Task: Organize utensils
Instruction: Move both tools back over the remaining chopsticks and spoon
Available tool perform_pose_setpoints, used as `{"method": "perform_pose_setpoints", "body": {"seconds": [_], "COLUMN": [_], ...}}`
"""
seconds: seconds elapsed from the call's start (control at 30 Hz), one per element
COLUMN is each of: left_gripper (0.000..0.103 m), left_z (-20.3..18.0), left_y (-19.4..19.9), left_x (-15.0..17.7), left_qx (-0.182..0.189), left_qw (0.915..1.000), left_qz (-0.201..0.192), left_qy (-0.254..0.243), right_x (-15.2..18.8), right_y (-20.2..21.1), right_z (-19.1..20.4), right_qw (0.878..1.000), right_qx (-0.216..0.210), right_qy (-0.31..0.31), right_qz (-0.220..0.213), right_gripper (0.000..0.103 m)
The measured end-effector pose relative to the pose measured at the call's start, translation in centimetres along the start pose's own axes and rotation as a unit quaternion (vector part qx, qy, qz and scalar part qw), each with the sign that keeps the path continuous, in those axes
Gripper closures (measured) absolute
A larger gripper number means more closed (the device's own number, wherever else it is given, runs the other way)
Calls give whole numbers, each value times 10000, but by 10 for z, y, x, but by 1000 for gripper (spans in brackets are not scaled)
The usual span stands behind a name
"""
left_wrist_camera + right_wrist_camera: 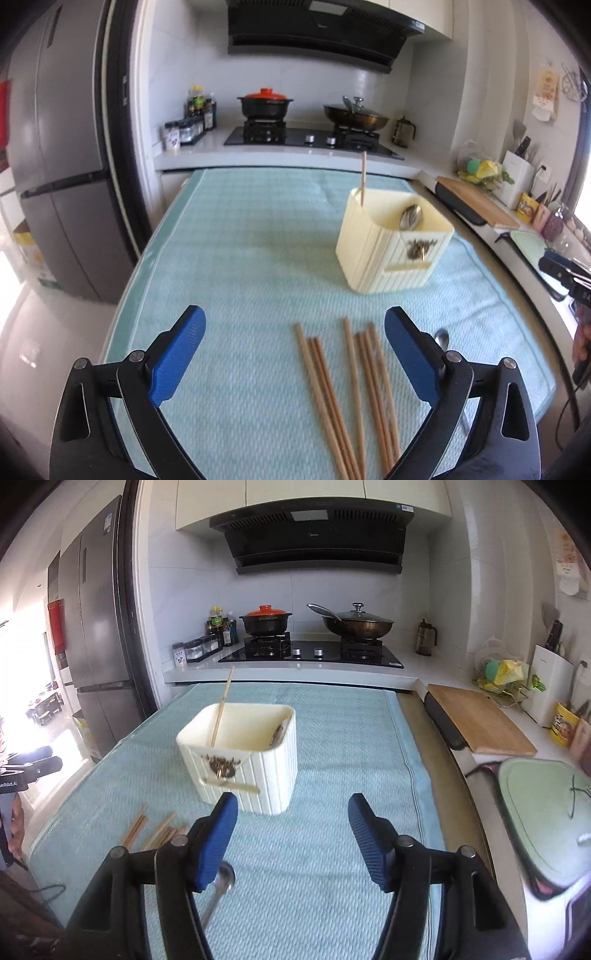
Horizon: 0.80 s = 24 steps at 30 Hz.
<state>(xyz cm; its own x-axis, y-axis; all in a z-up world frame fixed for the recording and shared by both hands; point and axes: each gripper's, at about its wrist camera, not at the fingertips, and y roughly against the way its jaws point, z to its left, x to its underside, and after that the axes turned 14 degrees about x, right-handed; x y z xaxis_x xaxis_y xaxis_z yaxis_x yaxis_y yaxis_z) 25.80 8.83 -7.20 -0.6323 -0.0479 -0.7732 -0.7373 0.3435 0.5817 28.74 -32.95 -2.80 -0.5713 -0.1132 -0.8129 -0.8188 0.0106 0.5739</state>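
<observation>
A cream utensil holder (pixel 391 243) stands on the teal mat (pixel 240 258), with one chopstick (pixel 363 177) upright in its back part and a metal spoon (pixel 410 217) in its front part. Several wooden chopsticks (pixel 347 391) lie on the mat just ahead of my left gripper (pixel 293 332), which is open and empty. A second spoon (pixel 442 338) lies behind its right finger. In the right wrist view, my right gripper (pixel 293 818) is open and empty, just short of the holder (pixel 243 757). The loose spoon (pixel 221 882) lies under its left finger, the chopsticks (pixel 155 830) at the left.
A gas hob (pixel 310 651) with a red-lidded pot (pixel 266 620) and a wok (pixel 356 624) sits beyond the mat. A wooden cutting board (pixel 480 720) and a green appliance (pixel 546 812) lie on the counter at the right. A fridge (pixel 62 166) stands at the left.
</observation>
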Motion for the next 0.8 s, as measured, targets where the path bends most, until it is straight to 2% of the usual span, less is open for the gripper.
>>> {"method": "perform_pose_setpoints", "body": {"seconds": [0.07, 0.17, 0.33, 0.47, 0.6, 0.63, 0.8], "left_gripper": [5, 5, 0, 0, 0, 0, 0], "left_z": [-1, -11, -23, -35, -34, -33, -27], "left_y": [4, 4, -1, -9, -2, -1, 6], "left_x": [25, 55, 81, 91, 102, 103, 105], "left_qx": [-42, -295, -348, -392, 214, 245, 1], "left_qw": [9998, 9990, 9989, 9975, 9991, 9991, 9997], "left_qz": [148, 285, 234, 452, 362, 337, 177], "left_qy": [84, -153, -219, -379, -85, 1, 188], "right_x": [30, 71, 116, 126, 129, 131, 136], "right_y": [16, 26, 28, 35, 39, 40, 37], "right_z": [0, 1, 11, 16, 23, 26, 45], "right_qw": [9997, 9988, 9972, 9975, 9982, 9983, 9988], "right_qx": [224, 365, 632, 626, 525, 506, 388], "right_qy": [-77, -279, -107, -32, -108, -92, 82], "right_qz": [-24, 184, 394, 337, 272, 268, 292], "right_gripper": [33, 33, 33, 33, 33, 33, 33]}}
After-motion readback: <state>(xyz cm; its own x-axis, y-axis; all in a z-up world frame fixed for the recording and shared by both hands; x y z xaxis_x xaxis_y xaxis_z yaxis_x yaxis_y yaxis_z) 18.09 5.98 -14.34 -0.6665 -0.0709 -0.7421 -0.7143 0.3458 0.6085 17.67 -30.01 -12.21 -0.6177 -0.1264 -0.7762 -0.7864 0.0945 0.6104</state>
